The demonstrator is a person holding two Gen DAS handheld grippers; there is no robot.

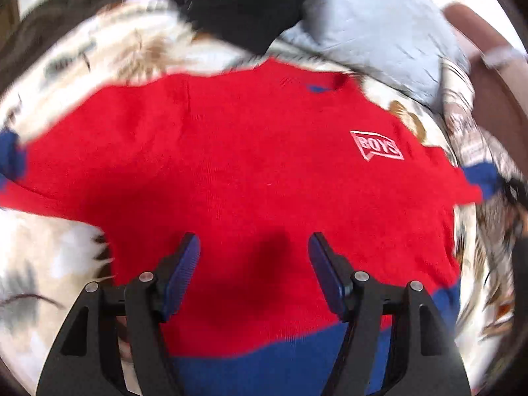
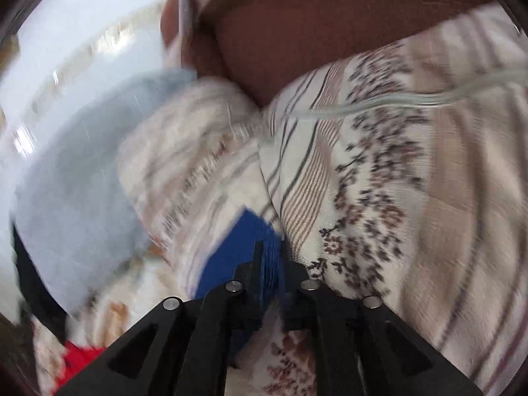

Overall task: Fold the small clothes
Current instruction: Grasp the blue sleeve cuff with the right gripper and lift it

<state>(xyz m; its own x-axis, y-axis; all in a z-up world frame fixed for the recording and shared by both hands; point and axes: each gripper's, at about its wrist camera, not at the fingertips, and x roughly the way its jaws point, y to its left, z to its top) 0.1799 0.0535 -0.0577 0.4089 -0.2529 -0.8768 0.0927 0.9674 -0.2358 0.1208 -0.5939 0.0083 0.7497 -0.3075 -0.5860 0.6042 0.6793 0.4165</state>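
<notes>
My left wrist camera looks down along the left tool (image 1: 254,247) from close above the red sweater (image 1: 231,165) spread on the bed (image 1: 66,59), facing toward the headboard (image 1: 488,76) end. My right wrist camera sits lower and closer, looking past the right tool (image 2: 271,260) at a patterned pillow (image 2: 412,181) and the brown headboard (image 2: 313,26). Both views share the pale blue garment (image 1: 373,23), the sweater's blue cuff (image 2: 237,247) and the bedding.

The sweater (image 1: 250,171) is matt red knit; the pads (image 1: 183,274) are ribbed blue; the bedding (image 2: 412,178) is printed cloth.
</notes>
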